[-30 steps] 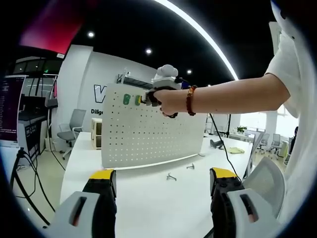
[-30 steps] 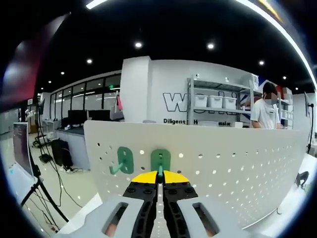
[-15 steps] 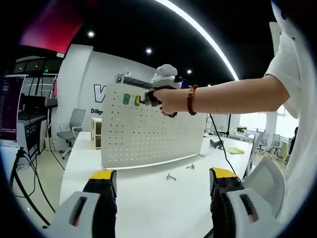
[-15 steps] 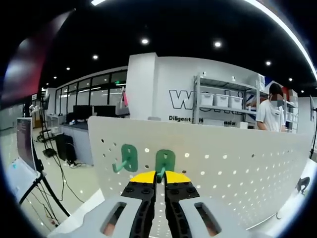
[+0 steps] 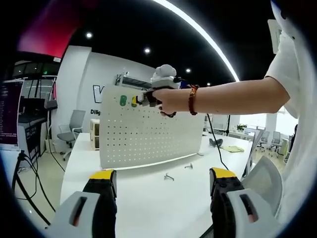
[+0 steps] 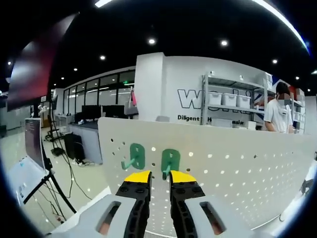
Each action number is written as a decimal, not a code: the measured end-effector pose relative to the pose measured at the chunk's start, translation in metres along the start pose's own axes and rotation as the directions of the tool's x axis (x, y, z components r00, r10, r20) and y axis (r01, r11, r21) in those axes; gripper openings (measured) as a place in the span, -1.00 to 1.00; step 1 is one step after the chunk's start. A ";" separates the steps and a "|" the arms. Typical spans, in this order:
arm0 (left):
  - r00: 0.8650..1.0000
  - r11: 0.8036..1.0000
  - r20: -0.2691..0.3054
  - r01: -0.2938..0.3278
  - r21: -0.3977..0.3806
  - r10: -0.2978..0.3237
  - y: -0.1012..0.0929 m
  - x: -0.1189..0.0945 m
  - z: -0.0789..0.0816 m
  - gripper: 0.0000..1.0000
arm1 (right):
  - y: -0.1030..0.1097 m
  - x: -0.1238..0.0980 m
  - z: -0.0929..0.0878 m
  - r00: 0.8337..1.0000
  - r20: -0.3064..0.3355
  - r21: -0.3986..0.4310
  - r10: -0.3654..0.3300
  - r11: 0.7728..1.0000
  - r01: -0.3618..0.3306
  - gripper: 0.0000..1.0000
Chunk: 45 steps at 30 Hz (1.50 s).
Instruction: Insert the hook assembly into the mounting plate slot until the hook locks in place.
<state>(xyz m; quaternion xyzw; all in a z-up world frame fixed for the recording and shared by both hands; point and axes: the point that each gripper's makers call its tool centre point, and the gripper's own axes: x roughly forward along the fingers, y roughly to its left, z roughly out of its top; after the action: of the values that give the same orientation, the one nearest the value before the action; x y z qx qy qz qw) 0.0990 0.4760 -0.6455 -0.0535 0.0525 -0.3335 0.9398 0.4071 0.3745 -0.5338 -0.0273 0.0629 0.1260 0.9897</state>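
A white pegboard mounting plate (image 5: 148, 134) (image 6: 237, 163) stands upright on the table. Two green hook assemblies sit side by side in its upper left holes: the left hook (image 6: 134, 156) (image 5: 123, 100) and the right hook (image 6: 170, 159). My right gripper (image 6: 160, 177) is right at the right hook with its jaws parted a little, the hook's prong showing in the gap. In the left gripper view a person's hand (image 5: 163, 101) holds that right gripper (image 5: 136, 100) up at the plate's top left. My left gripper (image 5: 162, 181) hangs low over the table, open, nothing between its jaws.
Two small metal hooks (image 5: 169, 177) (image 5: 189, 166) lie on the white table (image 5: 143, 203) in front of the plate. An office chair (image 5: 73, 128) and cables (image 5: 25, 173) are at the left. A person (image 6: 283, 113) stands by shelves (image 6: 228, 101) behind the plate.
My right gripper's jaws have parted, going from shut on the right green hook to open, and it has backed off slightly. The left gripper has hardly moved.
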 end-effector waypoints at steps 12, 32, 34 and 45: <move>0.999 0.998 -0.016 0.040 0.043 -0.040 -0.032 0.008 0.001 0.56 | -0.010 -0.036 -0.009 0.999 -0.004 -0.011 0.038 0.999 -0.038 -0.61; 0.991 0.989 -0.071 0.120 0.084 -0.114 -0.086 0.052 0.005 0.56 | -0.064 -0.085 -0.059 0.991 -0.064 0.007 0.114 0.994 -0.114 -0.61; 0.990 0.988 -0.072 0.124 0.087 -0.118 -0.091 0.057 0.005 0.56 | -0.068 -0.086 -0.064 0.990 -0.072 0.002 0.124 0.992 -0.125 -0.62; 0.989 0.986 -0.091 0.128 0.104 -0.118 -0.108 0.074 0.009 0.59 | -0.078 -0.096 -0.084 0.968 -0.089 -0.019 0.233 0.972 -0.235 -0.61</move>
<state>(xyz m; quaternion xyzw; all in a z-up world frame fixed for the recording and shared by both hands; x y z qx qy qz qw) 0.0906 0.3462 -0.6269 0.0089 0.0704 -0.3953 0.9158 0.3244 0.2695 -0.6018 -0.0399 0.1066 0.2415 0.9637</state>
